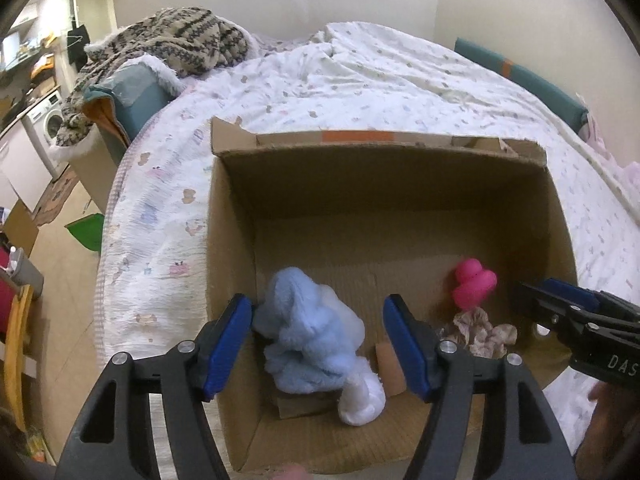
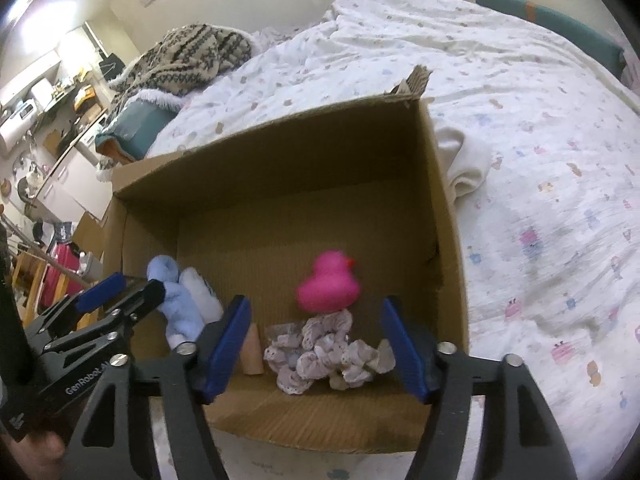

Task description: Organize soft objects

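Btwn left tool (image 1: 318, 346) pads: blue sock (image 1: 306, 340).

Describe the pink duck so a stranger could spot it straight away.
Start at the open cardboard box sitting on the bed. On its floor, toward the right-hand wall, the pink duck sits just behind a crumpled pale floral cloth. It is the only bright, smooth, solid-looking thing there; the fluffy blue and white bundle lies across on the left.

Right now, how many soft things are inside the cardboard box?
3: a blue fluffy cloth at the left, a pink duck toward the right, and a scrunchie pile in front of it. Others may be hidden.
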{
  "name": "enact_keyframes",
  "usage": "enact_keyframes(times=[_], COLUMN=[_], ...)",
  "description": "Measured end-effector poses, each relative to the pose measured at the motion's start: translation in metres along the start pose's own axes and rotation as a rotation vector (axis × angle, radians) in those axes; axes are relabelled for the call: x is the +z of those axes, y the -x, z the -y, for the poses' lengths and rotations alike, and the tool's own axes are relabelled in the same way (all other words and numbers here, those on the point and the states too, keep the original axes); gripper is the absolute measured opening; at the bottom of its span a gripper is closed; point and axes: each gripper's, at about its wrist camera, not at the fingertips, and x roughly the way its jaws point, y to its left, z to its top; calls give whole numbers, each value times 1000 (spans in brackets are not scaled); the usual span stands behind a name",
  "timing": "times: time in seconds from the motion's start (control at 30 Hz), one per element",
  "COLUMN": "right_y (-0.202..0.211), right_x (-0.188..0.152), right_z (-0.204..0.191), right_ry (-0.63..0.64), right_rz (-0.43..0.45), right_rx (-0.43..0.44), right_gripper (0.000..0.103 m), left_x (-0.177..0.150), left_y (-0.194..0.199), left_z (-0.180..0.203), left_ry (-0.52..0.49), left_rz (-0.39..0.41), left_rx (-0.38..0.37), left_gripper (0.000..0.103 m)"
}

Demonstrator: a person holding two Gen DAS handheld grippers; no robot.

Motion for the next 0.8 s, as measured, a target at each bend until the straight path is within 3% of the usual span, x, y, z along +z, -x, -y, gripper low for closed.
enact_keyframes(times=[0.17,0.23,0.33,0.4,0.53,0.8], right_y=[24,33,46,58,74,91], right_x=[4,3,-2,-6,-16,-43], right_z=[-3,-6,-10,-14,-19,-17], right_ry=[23,35,59,83,95,42], right_rz=[92,121,147,174,194,187], right_rx=[-9,-27,-50,-52,-66,-81], right_gripper=[75,76,93,95,100,103], left_x=[2,2,1,0,-5,-26], left_y=[17,25,40,51,72,102], left_z=[-9,-11,-15,-18,-22,-35], left_ry=[53,58,68,81,59,80], left_rz=[16,30,51,61,103,121], left_rx=[-20,-10,-8,-3,26,23], left_gripper=[66,76,85,86,87,102])
